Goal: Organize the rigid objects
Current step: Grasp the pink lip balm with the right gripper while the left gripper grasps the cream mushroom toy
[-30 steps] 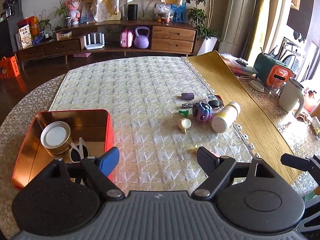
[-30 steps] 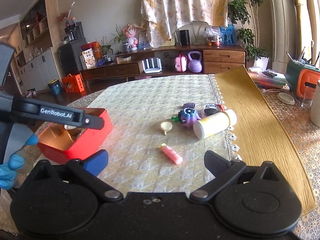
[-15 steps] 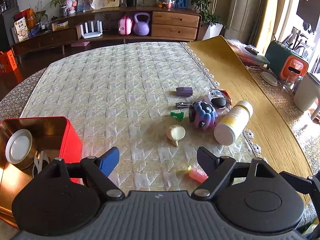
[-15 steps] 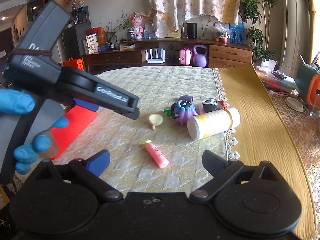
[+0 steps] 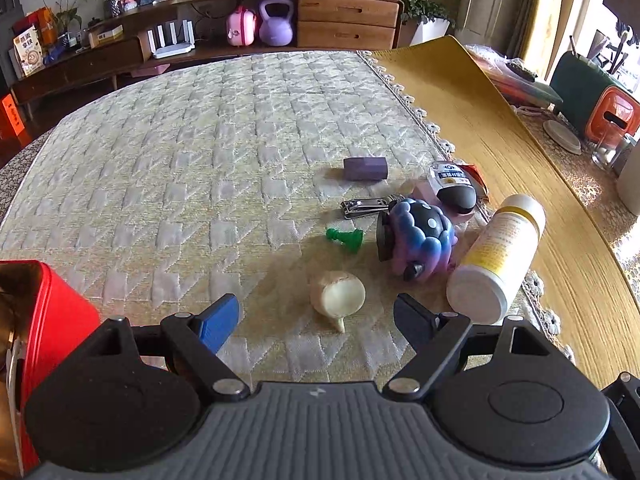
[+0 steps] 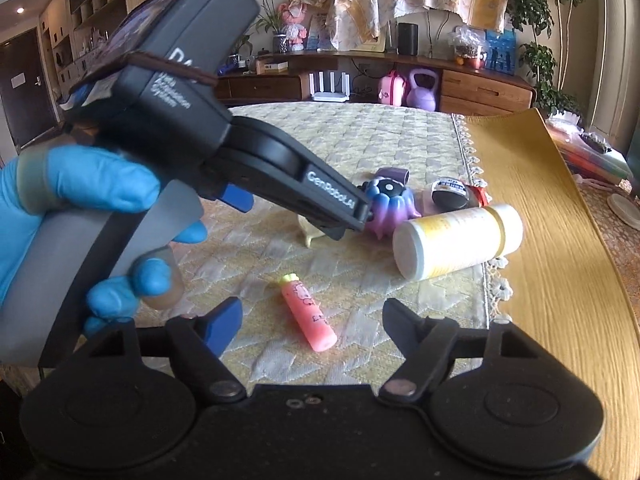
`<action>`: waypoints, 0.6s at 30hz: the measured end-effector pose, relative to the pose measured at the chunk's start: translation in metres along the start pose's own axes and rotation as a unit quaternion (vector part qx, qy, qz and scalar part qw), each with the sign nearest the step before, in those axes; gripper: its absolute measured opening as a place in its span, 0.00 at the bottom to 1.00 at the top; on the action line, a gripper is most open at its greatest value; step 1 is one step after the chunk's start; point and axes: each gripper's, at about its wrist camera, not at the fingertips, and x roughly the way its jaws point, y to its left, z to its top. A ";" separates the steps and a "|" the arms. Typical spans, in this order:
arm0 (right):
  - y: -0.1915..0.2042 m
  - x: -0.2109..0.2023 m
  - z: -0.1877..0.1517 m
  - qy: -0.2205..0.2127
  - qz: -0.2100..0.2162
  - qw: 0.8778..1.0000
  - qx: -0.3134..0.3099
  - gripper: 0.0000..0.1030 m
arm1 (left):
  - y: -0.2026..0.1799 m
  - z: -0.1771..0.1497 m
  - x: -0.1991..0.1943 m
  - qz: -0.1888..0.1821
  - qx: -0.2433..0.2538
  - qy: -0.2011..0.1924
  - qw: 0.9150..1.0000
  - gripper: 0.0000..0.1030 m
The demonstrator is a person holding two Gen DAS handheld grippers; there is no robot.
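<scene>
Fingers of the right gripper (image 6: 310,318) have just narrowed around the pink tube (image 6: 310,312) — not yet touching — while the spread, empty left gripper (image 5: 316,316) now frames the funnel (image 5: 337,299), two pickups pending.

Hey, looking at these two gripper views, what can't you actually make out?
- Red box, left wrist view: cut off by the left edge, contents hidden.
- Cream funnel, right wrist view: mostly behind the left gripper.
- Label on the white bottle, left wrist view: print too small.
- Pink carrot-shaped eraser: absent from the left wrist view.
</scene>
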 end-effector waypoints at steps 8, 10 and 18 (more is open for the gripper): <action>0.002 0.013 -0.002 0.009 0.006 1.000 -0.011 0.54 | -0.004 0.000 0.020 0.013 0.007 0.001 1.000 0.82; 0.003 0.016 -0.003 0.013 0.008 1.000 -0.014 0.49 | -0.004 -0.001 0.020 0.016 0.009 -0.005 1.000 0.82; 0.005 0.021 -0.004 0.015 0.006 1.000 -0.023 0.25 | -0.004 0.000 0.017 0.009 0.014 -0.018 1.000 0.55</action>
